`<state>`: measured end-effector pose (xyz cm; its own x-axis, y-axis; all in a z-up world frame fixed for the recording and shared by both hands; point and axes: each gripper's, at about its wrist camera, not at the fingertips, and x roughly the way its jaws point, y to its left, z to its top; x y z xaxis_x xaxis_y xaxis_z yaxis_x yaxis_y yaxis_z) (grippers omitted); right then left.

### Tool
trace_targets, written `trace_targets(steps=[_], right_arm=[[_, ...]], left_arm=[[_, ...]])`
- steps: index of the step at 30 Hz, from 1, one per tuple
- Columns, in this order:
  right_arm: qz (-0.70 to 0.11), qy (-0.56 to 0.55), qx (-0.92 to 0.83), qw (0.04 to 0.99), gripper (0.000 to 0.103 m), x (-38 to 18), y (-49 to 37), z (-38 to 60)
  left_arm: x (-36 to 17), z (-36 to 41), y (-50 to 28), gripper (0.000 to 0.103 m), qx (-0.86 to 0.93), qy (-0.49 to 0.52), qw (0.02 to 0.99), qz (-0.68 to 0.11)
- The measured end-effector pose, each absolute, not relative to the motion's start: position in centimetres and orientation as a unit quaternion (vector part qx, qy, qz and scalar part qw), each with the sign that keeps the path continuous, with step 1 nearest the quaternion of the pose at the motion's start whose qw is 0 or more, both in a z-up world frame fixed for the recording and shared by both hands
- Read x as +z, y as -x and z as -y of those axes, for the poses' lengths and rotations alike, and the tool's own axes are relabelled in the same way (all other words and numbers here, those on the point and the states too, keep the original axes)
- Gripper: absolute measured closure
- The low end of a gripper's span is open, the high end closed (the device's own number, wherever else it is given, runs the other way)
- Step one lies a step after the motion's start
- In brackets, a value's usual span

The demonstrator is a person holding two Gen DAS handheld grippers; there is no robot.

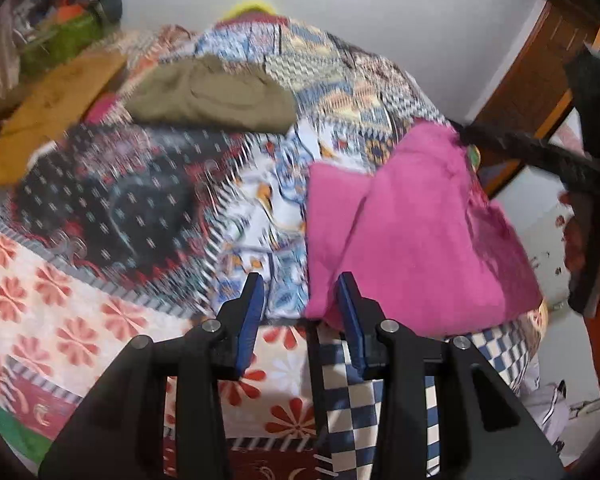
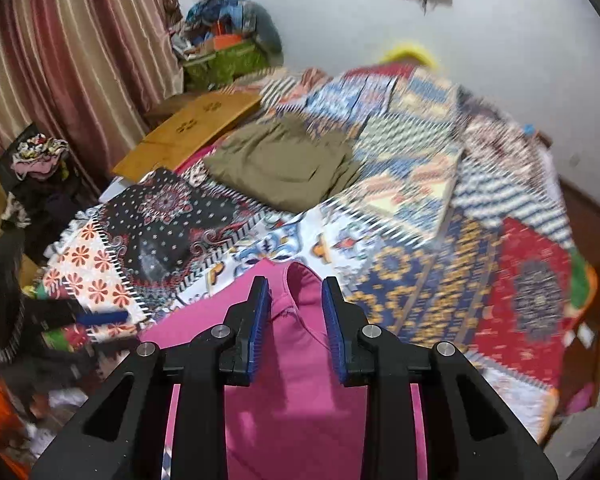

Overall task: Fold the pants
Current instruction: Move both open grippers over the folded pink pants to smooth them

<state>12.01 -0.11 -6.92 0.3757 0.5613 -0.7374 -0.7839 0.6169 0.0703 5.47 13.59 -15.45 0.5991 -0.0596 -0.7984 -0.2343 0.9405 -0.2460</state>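
Two garments lie on the patchwork bedspread [image 1: 260, 208], and the left wrist view shows you both: the pink pants [image 1: 420, 232] at about three o'clock, near the bed's right edge, partly doubled over, and olive pants [image 1: 212, 100] already in a compact bundle at eleven o'clock. Your left gripper [image 1: 302, 292] has its jaws apart and holds nothing; its right pad sits just beside the pink cloth's near corner, though you cannot tell from here whether it touches. The fabric looks thin, soft and light, so expect it to sag and slide rather than keep a crease. In the right wrist view, the pink pants [image 2: 300, 400] run from six o'clock up to the centre, directly under your right gripper [image 2: 296, 292], whose jaws are also spread and empty, with a raised ridge of cloth between them. The olive pants [image 2: 288, 160] lie at twelve o'clock, well apart. Judging by the drape, you should pinch a seam or hem through all layers at an outer corner, since a single layer would probably peel away.
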Motion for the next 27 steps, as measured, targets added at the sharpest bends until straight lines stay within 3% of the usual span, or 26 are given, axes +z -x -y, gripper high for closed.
trace_targets(steps=[2, 3, 5, 10, 12, 13, 14, 17, 20, 22, 24, 27], right_arm=[[-0.360, 0.151, 0.400, 0.829, 0.069, -6.4, -11.0, 1.3], [-0.349, 0.150, 0.394, 0.837, 0.058, -6.1, -10.5, 2.0], [-0.340, 0.144, 0.386, 0.845, 0.046, -6.0, -9.9, 3.0], [-0.371, 0.088, 0.382, 0.842, 0.046, -7.5, -9.8, 5.6], [-0.393, 0.058, 0.382, 0.835, 0.047, -8.8, -9.8, 6.5], [-0.401, 0.045, 0.381, 0.832, 0.047, -9.4, -9.8, 6.9], [-0.406, 0.037, 0.381, 0.830, 0.051, -9.9, -9.9, 7.2], [-0.432, 0.026, 0.385, 0.815, 0.063, -11.6, -10.2, 7.6], [-0.455, 0.028, 0.375, 0.807, 0.066, -13.5, -11.1, 8.0], [-0.467, 0.023, 0.372, 0.802, 0.075, -14.8, -11.9, 8.4], [-0.471, 0.012, 0.367, 0.802, 0.088, -15.4, -12.4, 9.1], [-0.469, -0.010, 0.365, 0.804, 0.090, -15.3, -12.8, 10.0]], left_arm=[[-14.2, -13.7, -6.0, 0.065, 0.046, 0.168, 0.885, -0.432], [-13.7, -13.6, -6.4, 0.065, 0.041, 0.171, 0.887, -0.428], [-12.8, -13.0, -7.2, 0.065, 0.029, 0.173, 0.892, -0.417], [-12.1, -9.7, -9.5, 0.065, -0.034, 0.169, 0.892, -0.419], [-12.3, -7.9, -10.4, 0.069, -0.057, 0.161, 0.889, -0.426], [-12.5, -6.6, -10.9, 0.075, -0.076, 0.154, 0.886, -0.431], [-12.8, -5.4, -11.3, 0.082, -0.096, 0.147, 0.882, -0.438], [-13.5, -2.8, -12.7, 0.084, -0.125, 0.124, 0.875, -0.450], [-15.3, -2.5, -14.5, 0.089, -0.104, 0.111, 0.868, -0.472], [-16.4, -3.4, -15.3, 0.097, -0.090, 0.124, 0.862, -0.483], [-17.1, -4.8, -15.6, 0.098, -0.088, 0.154, 0.855, -0.487], [-17.7, -6.8, -15.6, 0.099, -0.069, 0.180, 0.853, -0.485]])
